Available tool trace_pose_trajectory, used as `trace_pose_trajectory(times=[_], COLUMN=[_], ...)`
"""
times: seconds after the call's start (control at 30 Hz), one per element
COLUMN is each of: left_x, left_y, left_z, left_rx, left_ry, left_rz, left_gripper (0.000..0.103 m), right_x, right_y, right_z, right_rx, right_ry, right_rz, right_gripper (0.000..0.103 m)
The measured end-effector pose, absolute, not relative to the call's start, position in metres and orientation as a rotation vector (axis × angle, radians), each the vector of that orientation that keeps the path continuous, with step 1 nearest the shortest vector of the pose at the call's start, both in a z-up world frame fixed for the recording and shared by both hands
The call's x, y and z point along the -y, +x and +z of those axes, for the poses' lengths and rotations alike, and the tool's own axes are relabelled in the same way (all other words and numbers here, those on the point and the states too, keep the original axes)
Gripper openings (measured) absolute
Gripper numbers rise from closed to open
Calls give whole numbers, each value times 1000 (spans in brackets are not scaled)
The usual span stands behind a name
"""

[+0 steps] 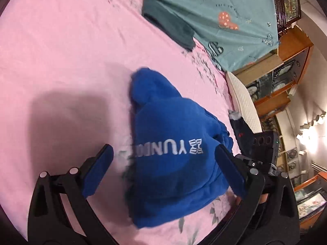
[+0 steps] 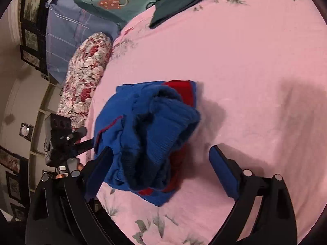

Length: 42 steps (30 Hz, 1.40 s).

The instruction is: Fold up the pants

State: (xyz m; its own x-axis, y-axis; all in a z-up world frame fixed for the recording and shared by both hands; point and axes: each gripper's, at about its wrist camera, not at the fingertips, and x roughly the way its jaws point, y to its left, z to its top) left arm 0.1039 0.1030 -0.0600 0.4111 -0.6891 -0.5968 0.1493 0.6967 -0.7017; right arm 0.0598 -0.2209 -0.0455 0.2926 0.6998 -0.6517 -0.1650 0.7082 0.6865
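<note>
Reading upside down, "YUND" shows white on your bunched blue pants (image 1: 173, 143) with red panels; left claw (image 1: 163, 169) and right claw (image 2: 161, 173) gape open over the pink bed (image 1: 61, 61).

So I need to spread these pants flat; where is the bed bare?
Bare pink sheet lies between the blue pants and the dark green folded garment. It is crowded by the floral bolster and the teal quilt.
</note>
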Motion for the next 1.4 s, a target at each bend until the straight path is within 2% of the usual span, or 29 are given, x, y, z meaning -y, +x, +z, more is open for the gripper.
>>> trace_pose_trajectory(times=[0.03, 0.1, 0.13, 0.17, 0.2, 0.27, 0.33, 0.53, 0.7, 0.77, 0.83, 0.9, 0.93, 0.97, 1.0, 1.1, 1.17, 1.27, 1.33, 1.37, 1.4], left_x=[-94, -78, -71, -69, -71, -76, -81, -71, -55, -49, -41, -32, -29, -25, -22, -29, -41, -45, -40, -38, -36], left_y=[107, 105, 104, 104, 96, 90, 86, 108, 190, 234, 284, 331, 357, 387, 414, 463, 452, 400, 349, 316, 290], left_z=[-60, -61, -60, -61, -59, -54, -42, 12, 66, 91, 109, 115, 111, 100, 85, 24, 10, 27, 45, 57, 66], left_rx=[-1018, -1036, -1032, -1026, -1021, -1003, -981, -882, -803, -749, -705, -683, -685, -705, -741, -881, -899, -848, -781, -735, -707], left_ry=[-606, -606, -583, -552, -541, -561, -578, -537, -509, -499, -492, -475, -466, -462, -457, -421, -432, -309, -189, -139, -109], left_rz=[-576, -627, -608, -586, -575, -574, -593, -635, -636, -643, -639, -630, -623, -611, -595, -366, -324, -286, -237, -217, -191], left_gripper=[101, 101, 99, 96, 85, 77, 73, 73, 73, 77, 80, 92, 94, 99, 100, 99, 99, 100, 101, 101, 101], right_x=[213, 194, 185, 178, 178, 185, 189, 192, 196, 201, 202, 203, 204, 205, 208, 224, 235, 232, 222, 218, 214], right_y=[62, 64, 63, 61, 60, 55, 48, 67, 138, 180, 226, 276, 305, 334, 357, 409, 403, 360, 322, 302, 277], right_z=[-47, -47, -43, -42, -41, -37, -25, 31, 84, 106, 124, 131, 127, 117, 104, 42, 19, 21, 37, 46, 56], right_rx=[-1147, -1160, -1146, -1147, -1139, -1107, -1056, -923, -822, -785, -739, -722, -724, -736, -755, -824, -837, -822, -808, -790, -768], right_ry=[558, 511, 441, 387, 372, 380, 382, 351, 288, 260, 236, 220, 214, 210, 216, 227, 296, 261, 132, 75, 30], right_rz=[643, 670, 681, 697, 709, 723, 752, 766, 711, 685, 658, 638, 620, 585, 538, 291, 246, 239, 192, 170, 150], right_gripper=[93, 82, 72, 60, 52, 47, 46, 46, 46, 46, 47, 53, 59, 74, 85, 85, 85, 86, 91, 99, 102])
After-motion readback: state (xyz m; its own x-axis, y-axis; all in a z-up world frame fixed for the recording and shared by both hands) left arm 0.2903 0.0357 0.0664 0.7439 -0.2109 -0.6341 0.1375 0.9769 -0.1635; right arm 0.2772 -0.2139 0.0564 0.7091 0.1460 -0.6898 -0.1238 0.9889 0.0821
